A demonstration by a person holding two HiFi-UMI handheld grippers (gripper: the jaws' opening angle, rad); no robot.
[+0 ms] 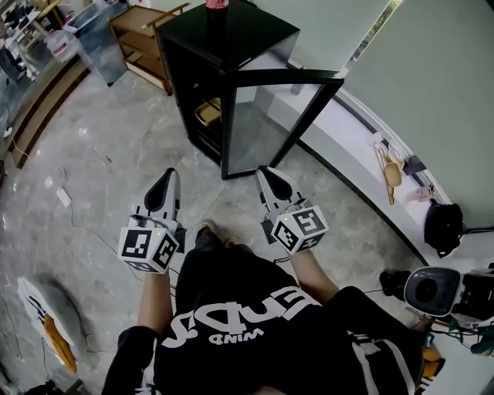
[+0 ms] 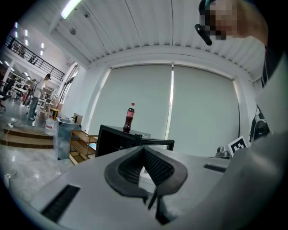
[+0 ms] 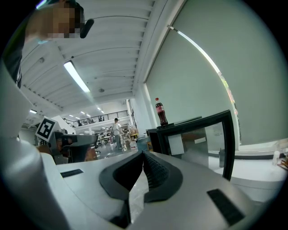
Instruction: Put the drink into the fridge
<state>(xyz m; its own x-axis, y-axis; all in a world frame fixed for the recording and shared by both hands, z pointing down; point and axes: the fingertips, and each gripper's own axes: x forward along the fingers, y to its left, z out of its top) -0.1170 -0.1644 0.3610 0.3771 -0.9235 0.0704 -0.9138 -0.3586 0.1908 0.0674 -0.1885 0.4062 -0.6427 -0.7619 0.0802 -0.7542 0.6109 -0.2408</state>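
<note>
A cola bottle with a red label stands upright on top of the black mini fridge. The fridge's glass door hangs open toward me, and a shelf inside holds a small tray. My left gripper and right gripper are held side by side over the floor, short of the fridge. Both are shut with nothing between the jaws. The left gripper view has the bottle above its shut tips. In the right gripper view the bottle and the open door lie beyond the shut tips.
A wooden shelf and a clear plastic bin stand left of the fridge. A white low ledge runs along the wall on the right, with a black bag and a fan. A person stands far off.
</note>
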